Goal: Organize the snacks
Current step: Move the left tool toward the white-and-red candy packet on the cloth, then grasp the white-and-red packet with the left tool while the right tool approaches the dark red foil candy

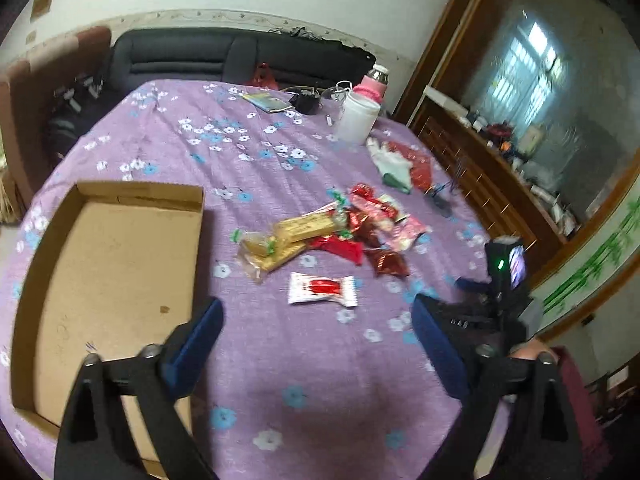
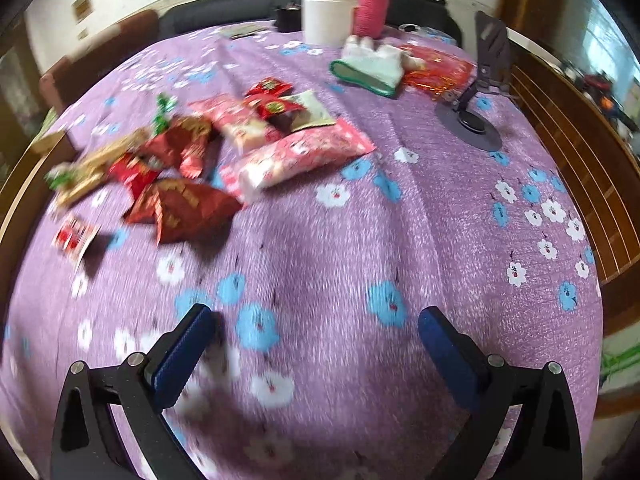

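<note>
A shallow cardboard box point(image 1: 112, 272) lies on the purple flowered tablecloth point(image 1: 280, 360) at the left, with nothing in it. A pile of wrapped snacks point(image 1: 344, 232) sits mid-table. One white-and-red candy point(image 1: 322, 289) lies apart, just beyond the fingertips of my left gripper point(image 1: 316, 312), which hangs open above the cloth, holding nothing. In the right wrist view the snack pile point(image 2: 208, 152) is up at the left, with a pink pack point(image 2: 296, 156) and a dark red pack point(image 2: 188, 208) nearest. My right gripper point(image 2: 316, 314) is open over bare cloth, well short of the pile.
A white jar point(image 1: 358, 118), a pink bottle point(image 1: 374, 80), a white-and-green glove point(image 1: 394, 164) and a red bag stand at the far right of the table. A grey phone stand point(image 2: 472, 120) sits near the right edge. A dark sofa point(image 1: 240, 56) is behind.
</note>
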The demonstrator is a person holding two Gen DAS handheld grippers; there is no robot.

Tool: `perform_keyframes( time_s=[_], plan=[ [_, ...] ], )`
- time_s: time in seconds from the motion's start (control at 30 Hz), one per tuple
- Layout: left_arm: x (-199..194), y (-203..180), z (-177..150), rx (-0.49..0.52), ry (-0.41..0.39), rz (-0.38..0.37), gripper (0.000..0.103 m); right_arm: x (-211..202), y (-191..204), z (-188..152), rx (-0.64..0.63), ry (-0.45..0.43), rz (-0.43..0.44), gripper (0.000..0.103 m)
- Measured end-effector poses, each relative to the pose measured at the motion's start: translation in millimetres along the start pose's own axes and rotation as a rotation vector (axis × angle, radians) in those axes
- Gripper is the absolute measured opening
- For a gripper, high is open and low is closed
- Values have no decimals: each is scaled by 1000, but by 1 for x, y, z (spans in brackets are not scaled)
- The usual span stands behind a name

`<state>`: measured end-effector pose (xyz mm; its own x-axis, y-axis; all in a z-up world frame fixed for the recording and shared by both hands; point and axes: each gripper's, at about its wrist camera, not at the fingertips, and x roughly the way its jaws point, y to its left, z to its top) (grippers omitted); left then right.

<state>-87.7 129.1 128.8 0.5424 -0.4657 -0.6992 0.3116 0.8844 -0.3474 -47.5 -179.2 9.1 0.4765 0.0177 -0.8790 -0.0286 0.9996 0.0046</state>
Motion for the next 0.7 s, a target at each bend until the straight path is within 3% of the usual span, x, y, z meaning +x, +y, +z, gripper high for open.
perform_keyframes(
  time_s=[0.13,0.27,0.33,0.4,0.47,0.5,0.6,0.63,0.67,0.7],
  plan=[
    [4,3,-10,-37,21,-64,98,-9,-4,-1,-1,78,-10,99],
    [13,0,-24,-2,17,-70,97,-40,16,10,-93,-77,17,96],
    [17,-3,-27,36,35,-46,89,-45,34,19,-134,-133,65,96],
    [20,-4,-29,63,65,-27,64,-39,51,28,-183,-157,81,95],
    [21,-1,-29,66,86,-32,47,-29,70,33,-225,-177,68,86],
    [22,1,-30,67,97,-29,45,-23,76,36,-228,-176,68,83],
    [24,6,-30,53,96,-1,45,0,80,38,-213,-160,83,77],
    [25,8,-28,45,95,-3,45,6,80,37,-200,-156,98,71],
    [27,8,-27,42,99,-4,45,12,77,37,-180,-148,129,56],
    [31,8,-25,40,104,2,45,12,74,37,-164,-150,135,52]
  ],
)
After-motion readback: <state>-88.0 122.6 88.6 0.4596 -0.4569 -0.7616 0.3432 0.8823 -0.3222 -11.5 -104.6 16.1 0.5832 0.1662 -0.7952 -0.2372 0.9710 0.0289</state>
